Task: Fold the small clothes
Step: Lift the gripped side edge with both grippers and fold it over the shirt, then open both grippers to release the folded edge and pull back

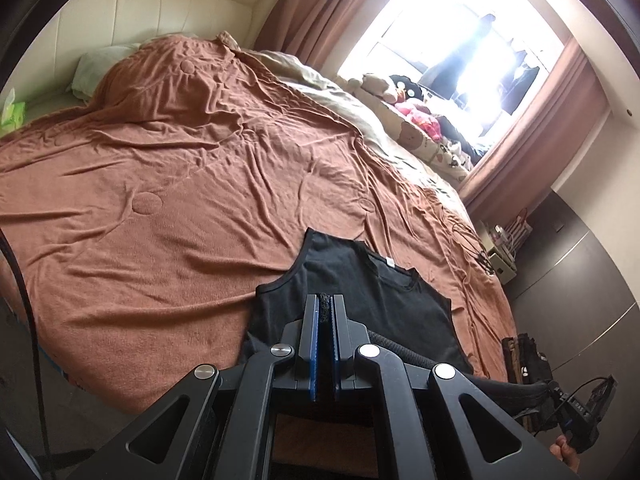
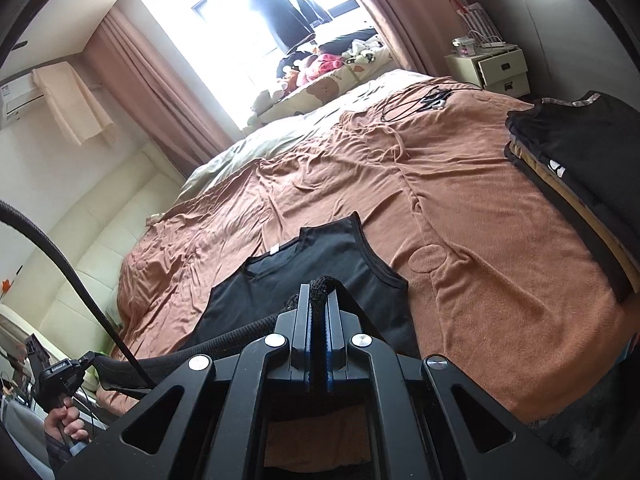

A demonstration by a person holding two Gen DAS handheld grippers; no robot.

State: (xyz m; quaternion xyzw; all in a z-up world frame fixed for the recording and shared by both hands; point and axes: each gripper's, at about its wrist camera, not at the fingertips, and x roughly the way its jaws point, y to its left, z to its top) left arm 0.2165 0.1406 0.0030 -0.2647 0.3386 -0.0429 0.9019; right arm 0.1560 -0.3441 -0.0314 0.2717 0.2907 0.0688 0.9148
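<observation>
A black sleeveless top (image 1: 360, 276) lies flat on the brown blanket (image 1: 180, 160), neck and white label pointing away from me. My left gripper (image 1: 326, 300) is shut on the top's near hem, with black fabric showing between the blue pads. In the right wrist view the same top (image 2: 280, 280) lies ahead, and my right gripper (image 2: 318, 284) is shut on the hem too. The hem runs as a taut rolled band (image 2: 224, 336) from one gripper to the other. A hand (image 2: 68, 424) holds the left gripper's handle at the lower left.
A stack of folded dark clothes (image 2: 580, 152) sits on the bed's right side. Cables (image 2: 428, 100) lie on the blanket (image 2: 480, 220) near a white nightstand (image 2: 492, 68). Soft toys (image 1: 400, 92) crowd the windowsill; the cream headboard (image 1: 140, 8) is far left.
</observation>
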